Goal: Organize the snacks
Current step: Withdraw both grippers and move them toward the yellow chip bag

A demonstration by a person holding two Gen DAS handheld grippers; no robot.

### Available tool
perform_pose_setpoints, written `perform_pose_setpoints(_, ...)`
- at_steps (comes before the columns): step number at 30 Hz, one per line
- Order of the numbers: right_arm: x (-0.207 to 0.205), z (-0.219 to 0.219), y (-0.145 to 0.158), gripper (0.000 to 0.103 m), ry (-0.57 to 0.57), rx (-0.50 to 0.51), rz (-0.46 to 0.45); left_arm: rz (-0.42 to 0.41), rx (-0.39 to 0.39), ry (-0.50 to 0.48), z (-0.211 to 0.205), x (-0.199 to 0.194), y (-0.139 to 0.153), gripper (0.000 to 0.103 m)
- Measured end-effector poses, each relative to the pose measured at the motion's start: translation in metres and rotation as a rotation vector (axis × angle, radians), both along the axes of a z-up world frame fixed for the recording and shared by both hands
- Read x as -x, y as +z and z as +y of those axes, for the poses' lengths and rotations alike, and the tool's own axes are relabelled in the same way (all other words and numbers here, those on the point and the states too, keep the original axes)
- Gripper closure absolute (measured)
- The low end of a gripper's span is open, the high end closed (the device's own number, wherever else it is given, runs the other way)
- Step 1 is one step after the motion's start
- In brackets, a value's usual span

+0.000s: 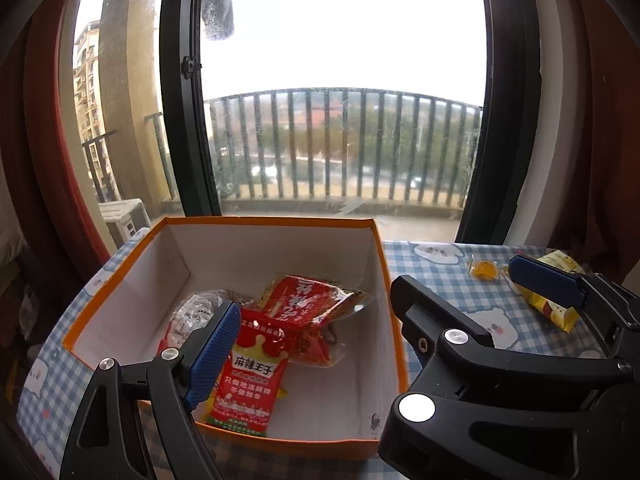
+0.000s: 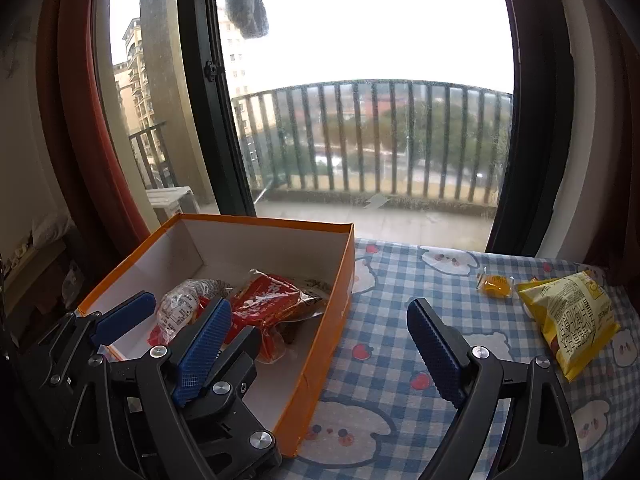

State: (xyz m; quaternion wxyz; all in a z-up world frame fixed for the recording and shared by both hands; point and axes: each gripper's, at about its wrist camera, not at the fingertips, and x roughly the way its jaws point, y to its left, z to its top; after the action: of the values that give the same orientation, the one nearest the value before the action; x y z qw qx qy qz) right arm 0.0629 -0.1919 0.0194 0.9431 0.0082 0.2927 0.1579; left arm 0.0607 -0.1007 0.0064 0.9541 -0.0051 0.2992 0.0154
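- Currently between picks: both tools hover with nothing between their pads. Left hand-held gripper [image 1: 316,332] is spread wide above the box [image 1: 276,222]; right hand-held gripper [image 2: 320,348] likewise gapes, empty, over the box's right wall and the tabletop [image 2: 400,280].
- Count in box, ahead of and below the left tool: two red packets [image 1: 256,376], one clear-wrapped bun [image 1: 196,312].
- Count outside, ahead-right of the right tool: one yellow bag [image 2: 568,316], one small orange sweet [image 2: 496,286], lying just beside each other.
- Judged stage: partly done; two snacks left.
- Next move, judged: right tool reaches forward-right, straddles the yellow bag, pinches gently (crinkly, air-filled), then carries it left into the box.
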Motion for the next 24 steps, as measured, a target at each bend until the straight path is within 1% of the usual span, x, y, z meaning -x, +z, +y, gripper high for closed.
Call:
perform_pose_setpoints(4, -0.002, -0.019, 0.009, 0.011, -0.01, 0.014, 0.009, -0.009, 0.004, -0.019, -0.018, -0.004, 0.008, 0.017)
perform_pose_setpoints(7, -0.002, -0.035, 0.016, 0.011, -0.035, -0.001, -0.009, -0.029, -0.013, -0.024, -0.033, -0.007, 0.015, 0.017)
perform_pose_setpoints(10, -0.004, -0.05, 0.021, 0.01, -0.047, -0.012, -0.018, -0.031, -0.016, -0.037, -0.046, -0.01, 0.02, 0.017)
perform_pose_setpoints(17, -0.011, -0.091, 0.029, 0.01, -0.111, -0.004, -0.02, -0.034, -0.01, -0.09, -0.083, -0.02, 0.026, 0.017)
perform_pose_setpoints(24, -0.012, -0.136, 0.033, 0.01, -0.189, 0.008, -0.033, -0.034, -0.013, -0.169, -0.122, -0.028, 0.028, 0.017)
